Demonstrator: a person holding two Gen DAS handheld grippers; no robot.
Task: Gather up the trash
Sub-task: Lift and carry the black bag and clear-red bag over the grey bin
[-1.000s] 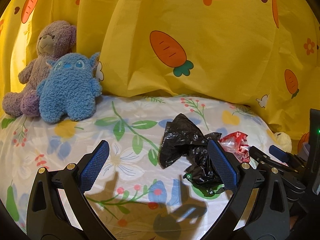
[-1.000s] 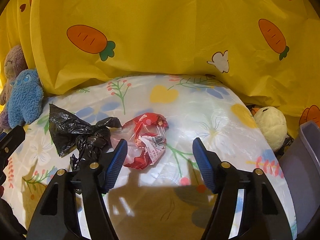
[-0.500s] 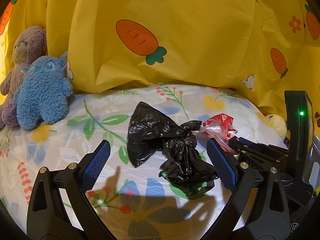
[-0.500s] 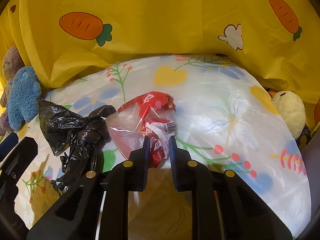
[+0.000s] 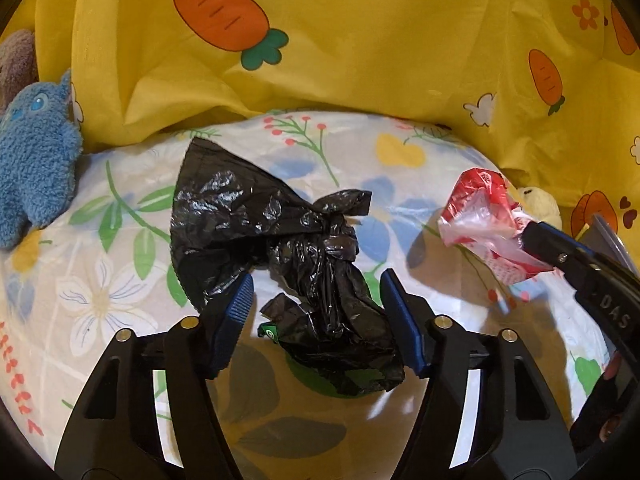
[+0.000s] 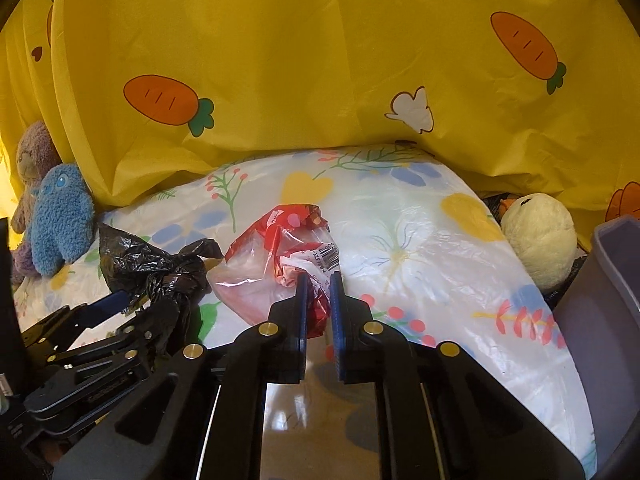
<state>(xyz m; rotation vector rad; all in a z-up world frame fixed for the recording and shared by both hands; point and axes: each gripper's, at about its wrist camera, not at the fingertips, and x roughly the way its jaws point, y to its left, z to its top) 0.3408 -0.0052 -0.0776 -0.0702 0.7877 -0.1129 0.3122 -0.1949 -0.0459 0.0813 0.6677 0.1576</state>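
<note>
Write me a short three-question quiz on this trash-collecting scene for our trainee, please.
1. True or false: the right hand-held gripper is shut on the red wrapper.
2. What lies between the pads of the left hand-held gripper? A) red wrapper B) black plastic bag C) blue plush toy
3. In the right wrist view, what stands at the right edge, beside the cream plush chick?

Key:
1. True; its jaws have just been closing onto the wrapper.
2. B; its jaws have just been closing around the bag but do not clearly press it yet.
3. A grey bin.
</note>
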